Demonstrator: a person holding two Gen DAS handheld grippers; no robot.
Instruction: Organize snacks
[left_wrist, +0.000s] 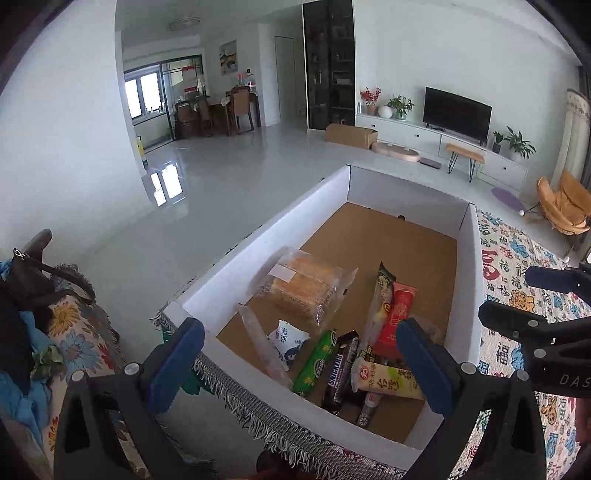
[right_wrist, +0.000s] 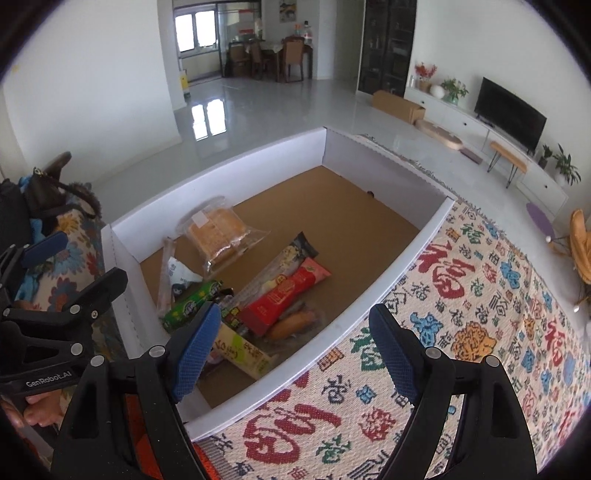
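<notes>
We list one white cardboard box (right_wrist: 388, 266) with a brown floor, standing on a patterned blanket (right_wrist: 480, 295). Contents, gathered at its near end — a clear bag of bread (left_wrist: 303, 288), a green bar (left_wrist: 314, 362), a Snickers bar (left_wrist: 340, 373), a red packet (right_wrist: 284, 295), a pale yellow wrapper (left_wrist: 388, 380). Left tool (left_wrist: 301, 362): jaws wide apart above the box, holding nothing. Right tool (right_wrist: 301, 350): jaws wide apart over the box's rim — likewise empty.
</notes>
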